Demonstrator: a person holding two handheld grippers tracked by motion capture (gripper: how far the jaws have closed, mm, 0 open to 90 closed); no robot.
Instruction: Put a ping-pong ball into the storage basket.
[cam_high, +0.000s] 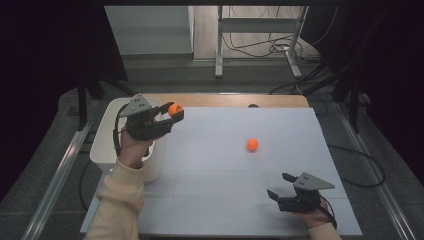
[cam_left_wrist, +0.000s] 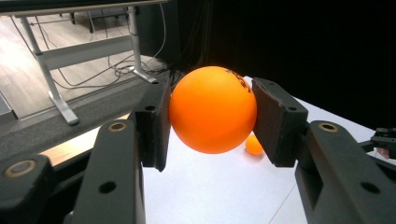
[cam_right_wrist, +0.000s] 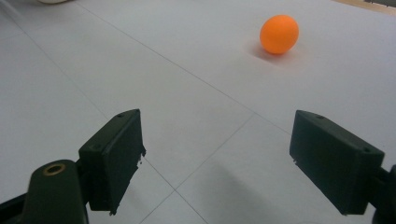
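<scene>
While my left gripper squeezes one orange ball by the table's left edge, my right gripper gapes near the front edge, another ball well ahead.

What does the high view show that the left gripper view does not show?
High view alone: the white bin beside the left gripper, and a cream sleeve. Left gripper view alone: dark print on the held orange ball and both pads pressing its sides. Both: the held ball, the second ball on the white table, and the right gripper.
</scene>
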